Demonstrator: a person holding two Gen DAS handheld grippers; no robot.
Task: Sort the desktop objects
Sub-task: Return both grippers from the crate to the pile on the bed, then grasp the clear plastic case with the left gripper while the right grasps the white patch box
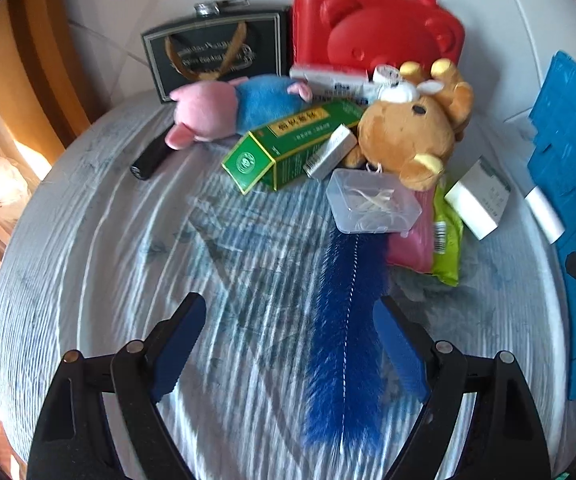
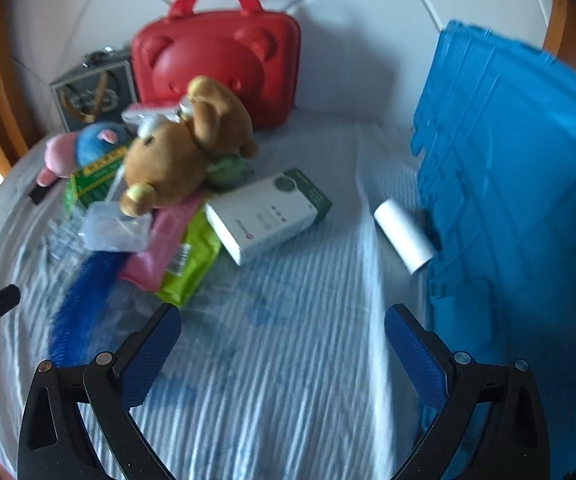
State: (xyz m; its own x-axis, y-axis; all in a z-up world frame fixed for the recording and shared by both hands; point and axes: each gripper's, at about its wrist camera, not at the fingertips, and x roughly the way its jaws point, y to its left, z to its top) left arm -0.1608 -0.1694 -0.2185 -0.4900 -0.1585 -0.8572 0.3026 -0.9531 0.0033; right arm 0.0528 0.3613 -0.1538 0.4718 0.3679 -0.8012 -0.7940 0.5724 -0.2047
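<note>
Two hand-held grippers hang over the striped blue-and-white cloth (image 1: 100, 240), and both stand with their blue-padded jaws wide apart and nothing between them. The left gripper (image 1: 288, 332) has the long blue feather (image 1: 346, 320) running up beside its right finger, quill tip near the camera, the far end tucked under the pile. The right gripper (image 2: 284, 344) is above bare cloth, close beside the blue crate (image 2: 528, 200) that stands along the right edge.

Objects to sort lie in a heap toward the far side. I count two soft toys: a brown bear (image 1: 412, 128) lying tilted on top, and a pink-and-blue one (image 1: 232, 108) stretched sideways to its left. One green carton (image 1: 288, 140) lies with its long axis slanting from near-left to far-right, a small silver box (image 1: 330, 152) resting against it. One clear plastic case (image 1: 372, 202) sits just in front of the bear, partly over a pink packet (image 1: 412, 240) and a green packet (image 1: 446, 248), which lie side by side. One white box with a green end (image 2: 268, 216) lies flat, its long axis angled near-left to far-right, touching the green packet. One white roll (image 2: 404, 236) lies on its side against the crate, well apart from the heap. One black stick-like item (image 1: 152, 158) lies beyond the pink toy.

Behind, one red bear-faced case (image 1: 376, 28) stands upright against the wall, a dark box (image 1: 216, 56) beside it.
</note>
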